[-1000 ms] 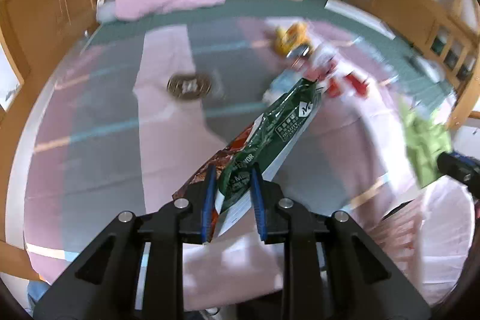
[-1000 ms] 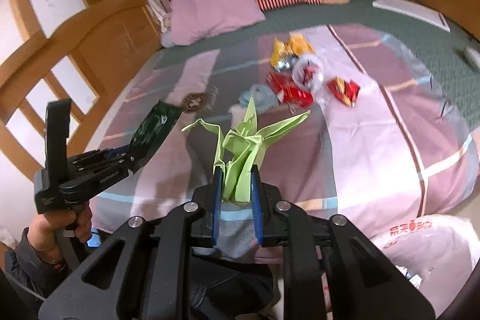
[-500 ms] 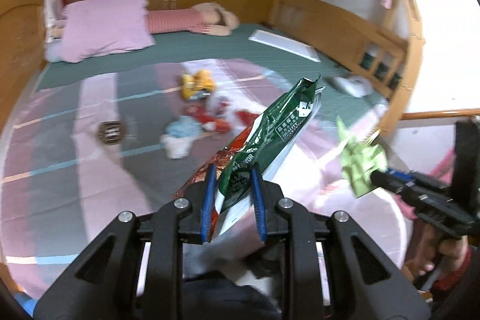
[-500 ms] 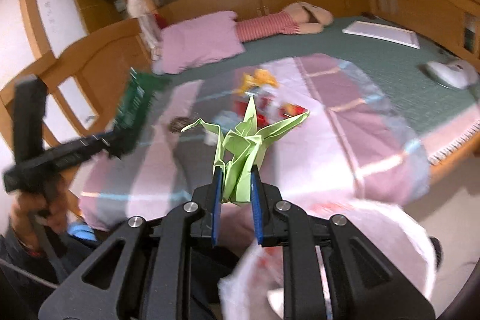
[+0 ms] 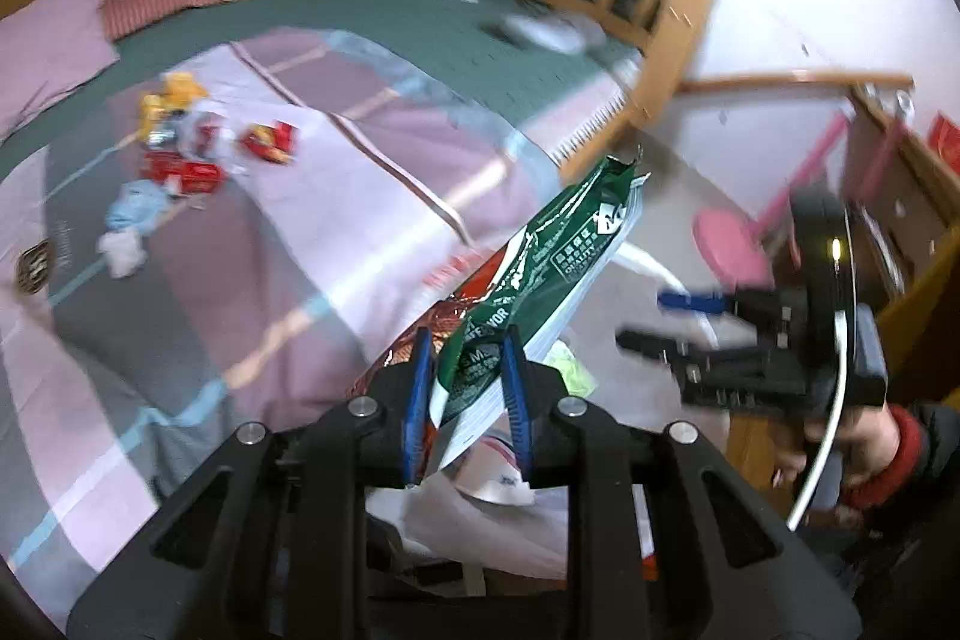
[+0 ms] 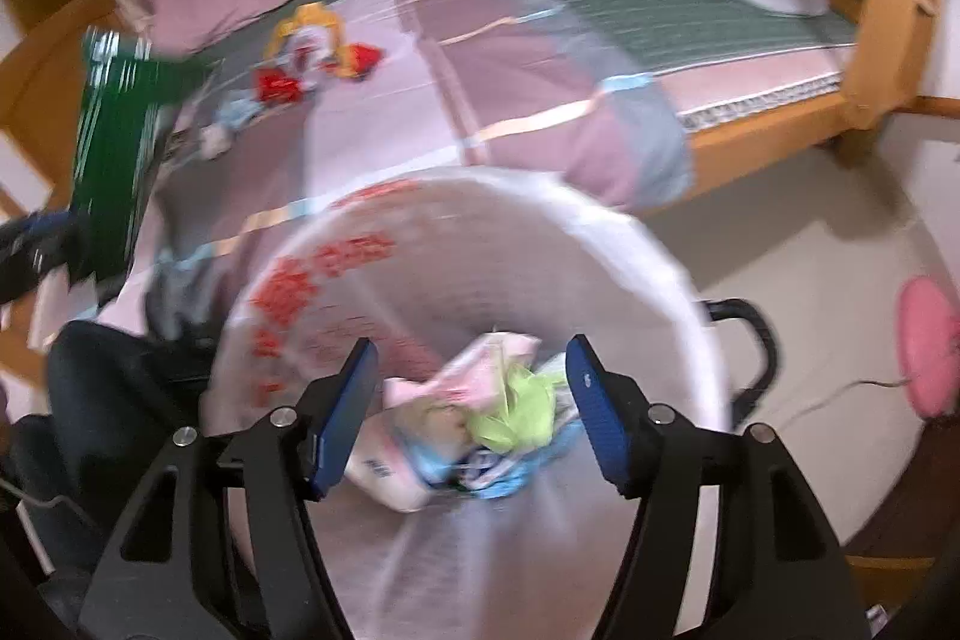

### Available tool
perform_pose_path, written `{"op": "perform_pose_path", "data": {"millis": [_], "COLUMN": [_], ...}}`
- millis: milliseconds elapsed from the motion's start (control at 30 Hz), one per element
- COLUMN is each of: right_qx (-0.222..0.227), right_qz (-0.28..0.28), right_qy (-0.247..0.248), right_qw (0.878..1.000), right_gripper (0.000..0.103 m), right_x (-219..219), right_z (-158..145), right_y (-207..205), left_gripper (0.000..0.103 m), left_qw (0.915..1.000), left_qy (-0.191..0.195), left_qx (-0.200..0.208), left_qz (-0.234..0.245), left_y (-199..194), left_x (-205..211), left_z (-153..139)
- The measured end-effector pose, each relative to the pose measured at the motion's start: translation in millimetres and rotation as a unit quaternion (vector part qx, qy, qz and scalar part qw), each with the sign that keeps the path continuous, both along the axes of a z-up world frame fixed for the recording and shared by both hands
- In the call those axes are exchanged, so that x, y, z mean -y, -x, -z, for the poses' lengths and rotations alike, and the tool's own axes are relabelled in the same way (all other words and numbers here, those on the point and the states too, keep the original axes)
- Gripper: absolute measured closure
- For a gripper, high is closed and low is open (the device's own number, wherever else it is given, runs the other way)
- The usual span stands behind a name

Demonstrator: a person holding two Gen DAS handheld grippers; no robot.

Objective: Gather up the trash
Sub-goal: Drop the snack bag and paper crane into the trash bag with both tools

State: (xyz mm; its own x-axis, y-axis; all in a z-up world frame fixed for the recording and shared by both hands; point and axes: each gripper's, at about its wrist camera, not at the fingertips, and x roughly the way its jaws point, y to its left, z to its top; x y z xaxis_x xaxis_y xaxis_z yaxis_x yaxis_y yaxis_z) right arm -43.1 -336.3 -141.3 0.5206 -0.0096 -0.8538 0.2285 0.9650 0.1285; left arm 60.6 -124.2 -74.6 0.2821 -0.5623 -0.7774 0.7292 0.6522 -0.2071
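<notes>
My right claw stands wide apart and empty above the white trash bag, and the green paper crane lies inside it on the other scraps, so the step in hand, as I judge it, is to drop what my left claw carries: a green snack wrapper pinched tight between the blue pads with a red-brown wrapper beside it. To do this well I should bring the left claw over the middle of the bag mouth, tip the long wrapper downward so its far end clears the rim, and only then part the pads. The left claw points forward and slightly up near the bed edge; the right points steeply down into the bag. More trash waits on the bed, well apart from both claws
</notes>
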Motion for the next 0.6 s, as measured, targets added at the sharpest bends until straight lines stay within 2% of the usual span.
{"op": "perform_pose_path", "data": {"millis": [167, 200, 233, 267, 300, 367, 433, 600], "right_qx": [0.012, 0.014, 0.016, 0.016, 0.015, 0.015, 0.017, 0.039], "right_qz": [0.027, 0.028, 0.029, 0.030, 0.030, 0.030, 0.029, 0.016], "right_qy": [0.003, 0.004, 0.005, 0.004, 0.001, 0.000, -0.001, 0.007], "right_qw": [1.000, 0.999, 0.999, 0.999, 0.999, 0.999, 0.999, 0.999], "right_gripper": [0.035, 0.035, 0.034, 0.034, 0.034, 0.034, 0.034, 0.034], "right_x": [14.4, 15.4, 15.2, 15.9, 18.1, 17.2, 16.5, 9.8], "right_z": [-0.5, -0.3, -0.2, 0.4, 0.6, 1.7, 0.8, -8.5], "right_y": [13.5, 14.6, 15.0, 15.3, 13.8, 10.8, 8.7, -5.5], "left_gripper": [0.073, 0.068, 0.057, 0.051, 0.042, 0.038, 0.026, 0.020], "left_qw": [0.9983, 0.9980, 0.9978, 0.9978, 0.9980, 0.9984, 0.9989, 0.9948], "left_qy": [-0.018, -0.020, -0.021, -0.022, -0.024, -0.026, -0.032, -0.065], "left_qx": [-0.011, -0.010, -0.011, -0.009, -0.002, 0.004, 0.015, 0.071], "left_qz": [0.054, 0.058, 0.063, 0.063, 0.058, 0.051, 0.031, -0.035], "left_y": [20.4, 23.3, 24.0, 24.0, 23.9, 21.2, 15.5, -2.0], "left_x": [28.5, 31.9, 34.2, 35.9, 35.5, 33.5, 29.1, 12.5], "left_z": [15.5, 16.4, 17.9, 18.2, 18.0, 16.5, 14.4, 6.0]}}
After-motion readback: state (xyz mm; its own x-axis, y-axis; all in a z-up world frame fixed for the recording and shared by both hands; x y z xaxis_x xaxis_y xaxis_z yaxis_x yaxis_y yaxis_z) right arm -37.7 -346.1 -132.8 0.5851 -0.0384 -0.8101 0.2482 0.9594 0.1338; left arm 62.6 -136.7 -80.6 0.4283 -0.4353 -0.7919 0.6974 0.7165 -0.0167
